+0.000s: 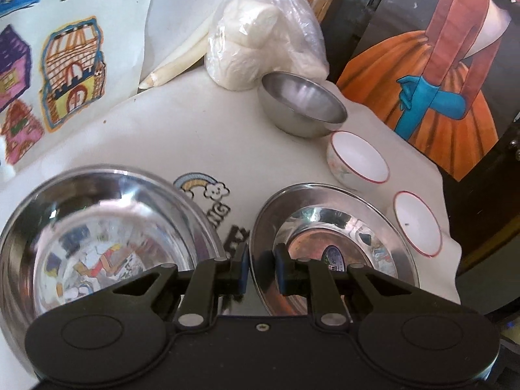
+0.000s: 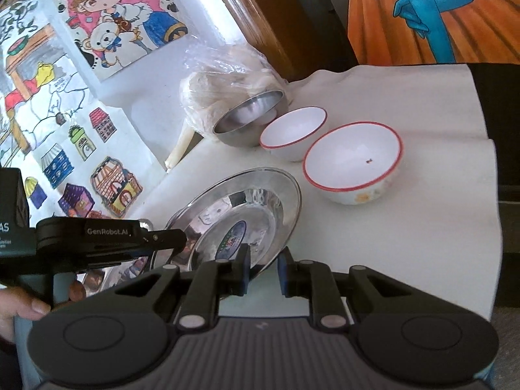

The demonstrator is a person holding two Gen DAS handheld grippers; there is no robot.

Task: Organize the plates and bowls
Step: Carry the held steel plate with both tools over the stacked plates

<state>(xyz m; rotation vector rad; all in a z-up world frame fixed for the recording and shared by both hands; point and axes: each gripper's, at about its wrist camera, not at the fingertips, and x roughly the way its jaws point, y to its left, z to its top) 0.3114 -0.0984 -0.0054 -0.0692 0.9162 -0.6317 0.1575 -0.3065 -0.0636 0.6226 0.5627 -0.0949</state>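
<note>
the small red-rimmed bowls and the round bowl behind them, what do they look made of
Two red-rimmed bowls: likely glazed ceramic or melamine, smooth glossy white, painted rim line. Round bowl: looks like stainless steel, with a brushed grey sheen and soft reflections.

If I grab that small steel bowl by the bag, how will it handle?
The small steel bowl looks thin-walled, so probably light. Its polished rounded sides suggest it may slip in the pads. It sits tilted against the plastic bag, so a push would likely rock or roll it.
</note>
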